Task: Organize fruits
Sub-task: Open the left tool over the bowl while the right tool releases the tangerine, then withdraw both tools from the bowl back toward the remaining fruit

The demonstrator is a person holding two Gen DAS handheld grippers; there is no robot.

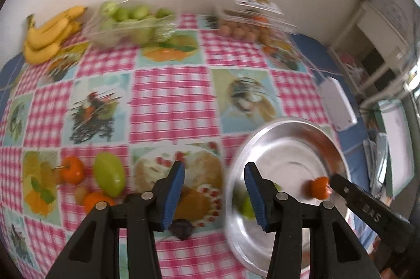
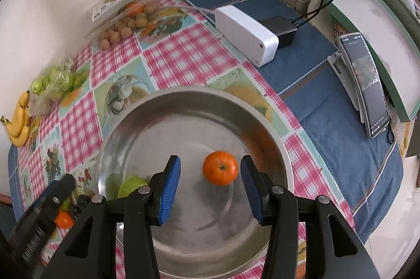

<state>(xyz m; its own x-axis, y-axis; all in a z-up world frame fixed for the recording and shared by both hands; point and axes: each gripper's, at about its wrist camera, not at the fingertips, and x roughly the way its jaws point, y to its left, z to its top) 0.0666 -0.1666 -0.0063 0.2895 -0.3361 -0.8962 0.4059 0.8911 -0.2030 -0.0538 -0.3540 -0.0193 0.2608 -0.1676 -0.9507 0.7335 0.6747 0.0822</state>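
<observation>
A wide steel bowl is sitting on the bench, which is wearing a pink checked cloth with food pictures, and everything else is best placed from that bowl.

Inside the bowl a tangerine is resting on the floor toward the right wall, stem dimple facing up, and a green fruit is lying against the left wall.

The right gripper is hanging above the bowl with its jaws standing apart. The tangerine is lying below the gap, nearer the right pad, and neither pad is touching it.

The left gripper is hovering just left of the bowl, over the cloth and the bowl's near rim, jaws apart and holding nothing.

Left of the bowl, loose on the cloth, are lying a second tangerine, a green mango-like fruit, another orange fruit and a small dark fruit.

Far behind the bowl, along the wall, a banana bunch, a clear box of green fruit and a clear box of small brown fruit are sitting.

To the bowl's right, off the checked cloth, a white box and a propped phone are standing on blue fabric.
</observation>
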